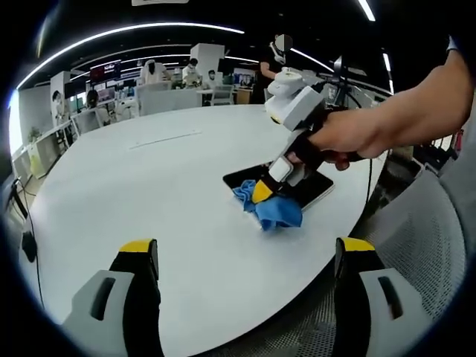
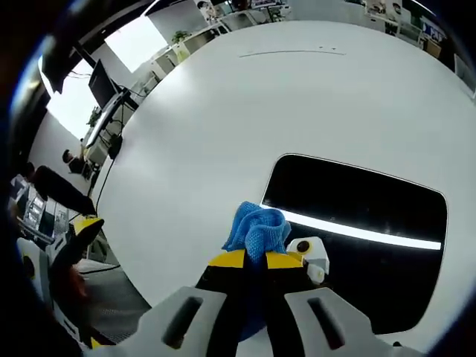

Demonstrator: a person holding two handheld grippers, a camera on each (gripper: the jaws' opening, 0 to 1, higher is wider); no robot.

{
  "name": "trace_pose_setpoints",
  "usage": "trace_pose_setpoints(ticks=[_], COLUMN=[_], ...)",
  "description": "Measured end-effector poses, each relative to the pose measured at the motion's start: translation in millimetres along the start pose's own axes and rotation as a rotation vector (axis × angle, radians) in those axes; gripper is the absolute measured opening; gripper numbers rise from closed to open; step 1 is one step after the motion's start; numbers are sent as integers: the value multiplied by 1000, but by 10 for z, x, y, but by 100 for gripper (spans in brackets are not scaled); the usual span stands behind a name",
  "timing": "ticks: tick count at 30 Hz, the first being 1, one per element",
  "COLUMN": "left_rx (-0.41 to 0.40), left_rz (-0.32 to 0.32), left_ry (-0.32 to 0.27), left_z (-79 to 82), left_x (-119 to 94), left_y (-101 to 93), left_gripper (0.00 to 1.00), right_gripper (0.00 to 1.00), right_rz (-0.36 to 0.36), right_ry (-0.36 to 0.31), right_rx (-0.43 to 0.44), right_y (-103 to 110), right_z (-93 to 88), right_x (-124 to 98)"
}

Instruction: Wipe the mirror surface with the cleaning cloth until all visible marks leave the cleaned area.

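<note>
Blue cloth (image 2: 256, 230), one, clamped in right claw (image 2: 255, 260) on one mirror (image 2: 364, 204); left claw (image 1: 245, 256) apart.

Bare table (image 1: 149, 193) all around mirror (image 2: 372, 216)

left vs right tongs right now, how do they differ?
The left tongs stand open with nothing between them, while the right tongs are shut on the blue cloth. The left tongs hang over bare white table, away from the mirror; the right tongs press the cloth at the mirror's edge. Both have yellow tips on black fingers.
</note>
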State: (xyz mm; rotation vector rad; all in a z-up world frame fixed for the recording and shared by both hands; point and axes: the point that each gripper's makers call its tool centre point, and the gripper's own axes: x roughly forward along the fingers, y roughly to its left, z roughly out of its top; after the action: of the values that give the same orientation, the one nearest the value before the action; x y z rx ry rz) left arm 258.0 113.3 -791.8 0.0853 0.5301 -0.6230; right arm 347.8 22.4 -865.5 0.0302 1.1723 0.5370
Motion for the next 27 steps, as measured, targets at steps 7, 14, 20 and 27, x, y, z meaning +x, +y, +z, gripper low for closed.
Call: trace_pose_setpoints(ticks=[7,14,20,27], left_rx=[-28,-33,-34,-37], left_rz=[-18,-21,-18,-19], left_ry=[-25,-25,-22,-22], left_z=[51,46,40,41], left_x=[-6,0,-2,3], left_y=[-29,-32,-24,-26], left_gripper=[99,99,99,99], right_gripper=[2,2,2,2], right_rz=[-8,-24,-32,-42], right_ry=[-6,-1,-3,-4], right_rx=[0,-36,-40,-51], right_y=[-74,-149,-218,-275], right_z=[125,287,418,527], right_x=[37,91,134,175])
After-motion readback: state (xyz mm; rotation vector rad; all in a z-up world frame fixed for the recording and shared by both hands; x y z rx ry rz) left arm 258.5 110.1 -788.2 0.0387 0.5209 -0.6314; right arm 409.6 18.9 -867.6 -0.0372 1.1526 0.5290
